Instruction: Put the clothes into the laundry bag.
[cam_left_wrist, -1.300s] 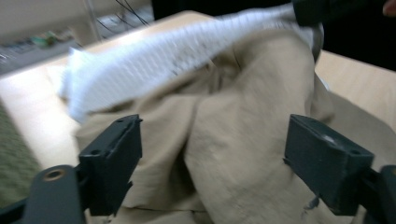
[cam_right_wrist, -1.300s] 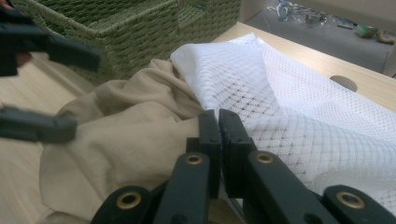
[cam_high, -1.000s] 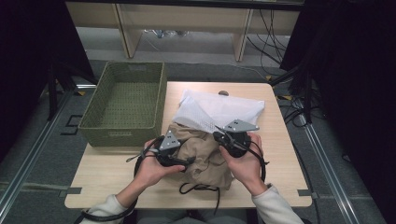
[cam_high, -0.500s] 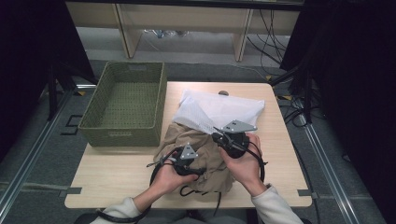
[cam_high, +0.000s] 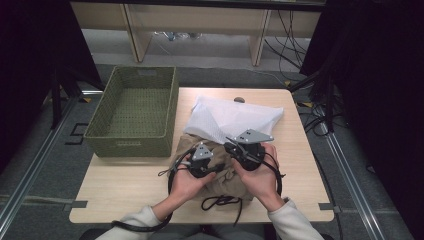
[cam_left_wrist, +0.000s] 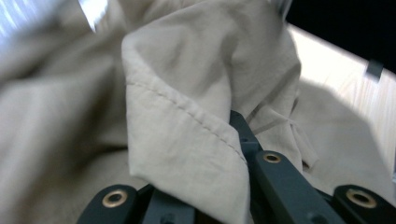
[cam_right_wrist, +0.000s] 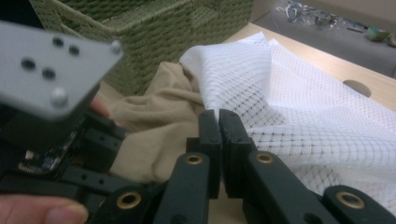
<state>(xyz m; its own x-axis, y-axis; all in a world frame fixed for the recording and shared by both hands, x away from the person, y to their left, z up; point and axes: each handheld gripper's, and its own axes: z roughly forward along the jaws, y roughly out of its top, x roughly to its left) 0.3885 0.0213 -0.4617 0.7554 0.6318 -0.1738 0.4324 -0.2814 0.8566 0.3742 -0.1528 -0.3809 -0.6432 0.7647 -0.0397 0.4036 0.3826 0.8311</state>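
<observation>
A crumpled tan cloth (cam_high: 220, 172) lies at the table's near middle, partly under a white mesh bag (cam_high: 235, 117). My left gripper (cam_high: 216, 169) rests on the cloth. In the left gripper view its jaws have just been closing, and a hemmed fold of the tan cloth (cam_left_wrist: 187, 121) is pinched between them, draped over the left jaw. The left gripper (cam_left_wrist: 219, 130) is shut on that fold. My right gripper (cam_high: 231, 148) sits beside it at the mesh bag's near edge. The right gripper (cam_right_wrist: 218, 116) is shut, with nothing seen between its jaws, and the mesh bag (cam_right_wrist: 299, 107) lies just beyond.
A green woven basket (cam_high: 135, 112) stands empty at the table's left, close to the cloth. Black cable (cam_high: 220, 202) loops on the table near the front edge. Bare wood (cam_high: 125, 185) shows at the front left.
My left hand has slid right across the tan cloth toward the right gripper, and its jaws have closed on a fold. The right gripper has stayed where it was.
</observation>
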